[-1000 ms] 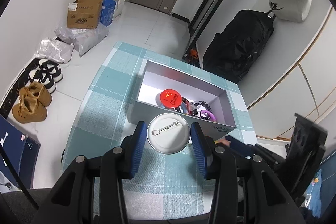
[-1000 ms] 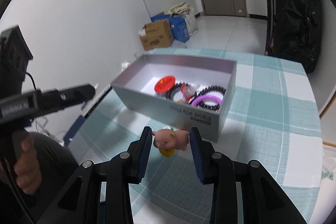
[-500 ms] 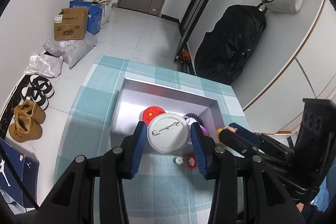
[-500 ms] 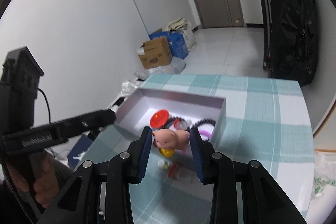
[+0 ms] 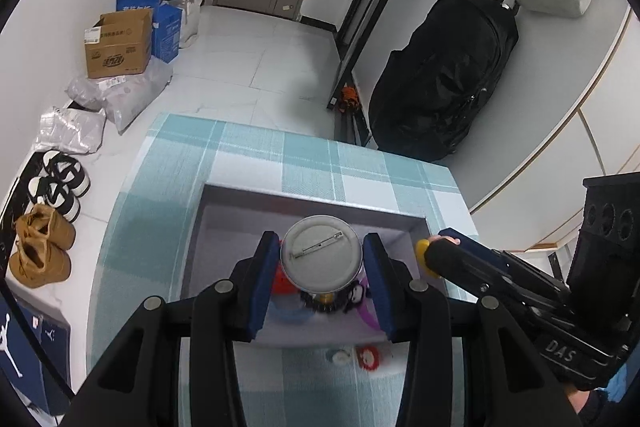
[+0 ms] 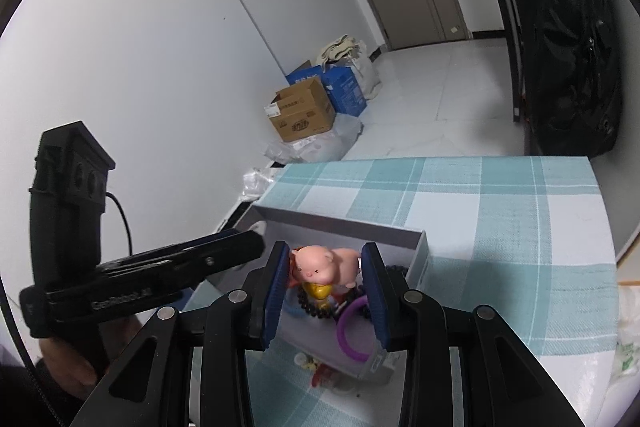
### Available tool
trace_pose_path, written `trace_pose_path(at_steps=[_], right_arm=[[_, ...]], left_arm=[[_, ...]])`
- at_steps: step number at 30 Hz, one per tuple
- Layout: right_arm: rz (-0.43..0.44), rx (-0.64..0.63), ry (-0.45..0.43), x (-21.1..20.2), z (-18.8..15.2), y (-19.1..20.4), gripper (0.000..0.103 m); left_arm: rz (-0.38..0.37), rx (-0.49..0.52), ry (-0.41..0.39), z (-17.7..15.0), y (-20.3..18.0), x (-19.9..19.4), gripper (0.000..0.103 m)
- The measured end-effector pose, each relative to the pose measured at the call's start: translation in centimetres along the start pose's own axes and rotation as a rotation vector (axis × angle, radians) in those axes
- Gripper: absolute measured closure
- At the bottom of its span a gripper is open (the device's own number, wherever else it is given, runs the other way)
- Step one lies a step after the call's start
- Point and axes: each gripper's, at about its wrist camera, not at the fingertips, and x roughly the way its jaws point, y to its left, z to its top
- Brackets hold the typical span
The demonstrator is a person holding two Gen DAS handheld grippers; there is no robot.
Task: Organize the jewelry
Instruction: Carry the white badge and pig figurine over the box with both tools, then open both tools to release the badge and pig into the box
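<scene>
A grey open box (image 5: 312, 198) stands on the teal checked tablecloth (image 5: 168, 187); it also shows in the right wrist view (image 6: 340, 225). My left gripper (image 5: 322, 263) is shut on a round silver pin badge (image 5: 322, 253), pin side up, and holds it above the box. My right gripper (image 6: 325, 267) is shut on a pink pig figure (image 6: 326, 263) with a yellow base, also above the box. Inside lie a red badge (image 5: 282, 283), dark bead bracelets (image 6: 312, 305) and a purple ring (image 6: 348, 331). The right gripper shows at the box's right end in the left wrist view (image 5: 436, 255).
Two small trinkets, one white (image 5: 340, 357) and one red (image 5: 368, 357), lie on the cloth in front of the box. On the floor beyond the table are cardboard boxes (image 5: 120, 43), shoes (image 5: 40, 255) and a black bag (image 5: 444, 79).
Both grippers have risen and moved forward with their objects, from in front of the box to above it. Both stay shut.
</scene>
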Motion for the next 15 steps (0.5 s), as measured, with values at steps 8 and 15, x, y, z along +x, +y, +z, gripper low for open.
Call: trace_pose_path(at_steps=[8, 15], right_arm=[[0.039, 0.025, -0.016, 0.2, 0.8, -0.7, 0.068], [0.030, 0.047, 0.005, 1.0, 0.9, -1.5, 0.067]], left_arm=[[-0.014, 0.008, 0.049, 0.2, -0.2, 1.6, 0.066], [-0.042, -0.056, 0.082, 0.3, 0.2, 2.4, 0.066]])
